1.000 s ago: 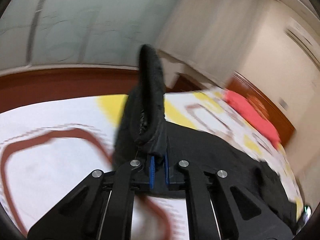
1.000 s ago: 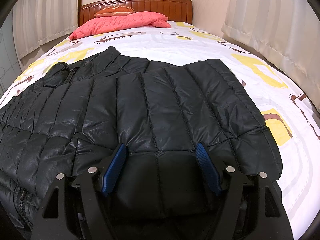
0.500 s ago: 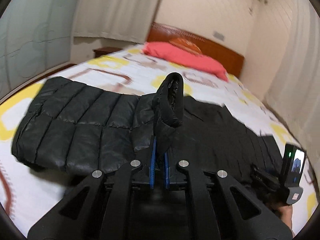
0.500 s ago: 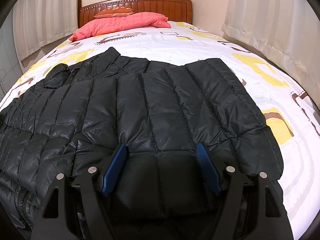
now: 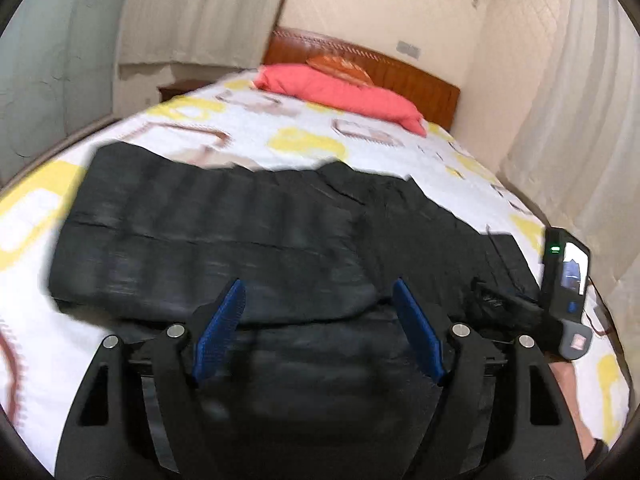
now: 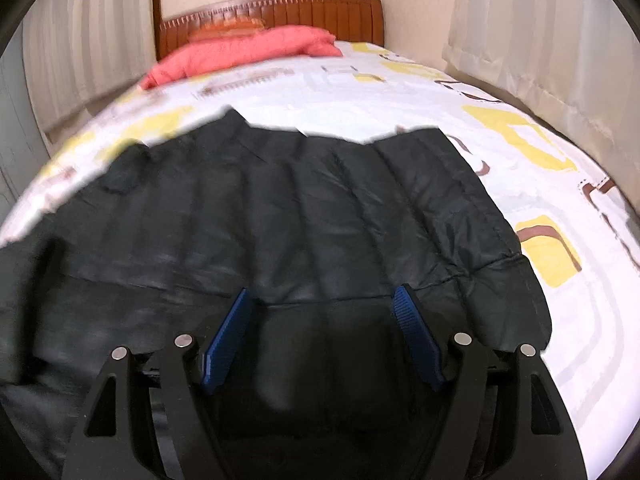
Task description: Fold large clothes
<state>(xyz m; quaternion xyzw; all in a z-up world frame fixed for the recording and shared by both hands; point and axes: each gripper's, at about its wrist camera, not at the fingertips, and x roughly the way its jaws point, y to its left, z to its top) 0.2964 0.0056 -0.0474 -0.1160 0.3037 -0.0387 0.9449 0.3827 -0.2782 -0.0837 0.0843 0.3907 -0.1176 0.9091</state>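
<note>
Now that my left gripper [image 5: 318, 330] has just sprung wide, freeing the jacket [image 5: 224, 240], and my right gripper [image 6: 322, 334] gapes empty too, I'd next pinch the hem at six o'clock and fold toward twelve.

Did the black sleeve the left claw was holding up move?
Yes. The left claw has just opened, and the sleeve now lies flat on the jacket, no longer standing up before the headboard.

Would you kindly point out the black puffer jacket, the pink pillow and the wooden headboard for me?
black puffer jacket [image 6: 320, 216]: right wrist view, on the quilted middle panel.
pink pillow [image 5: 340, 90]: left wrist view, on its top surface.
wooden headboard [image 6: 340, 10]: right wrist view, on the ribbed panel right of centre.
</note>
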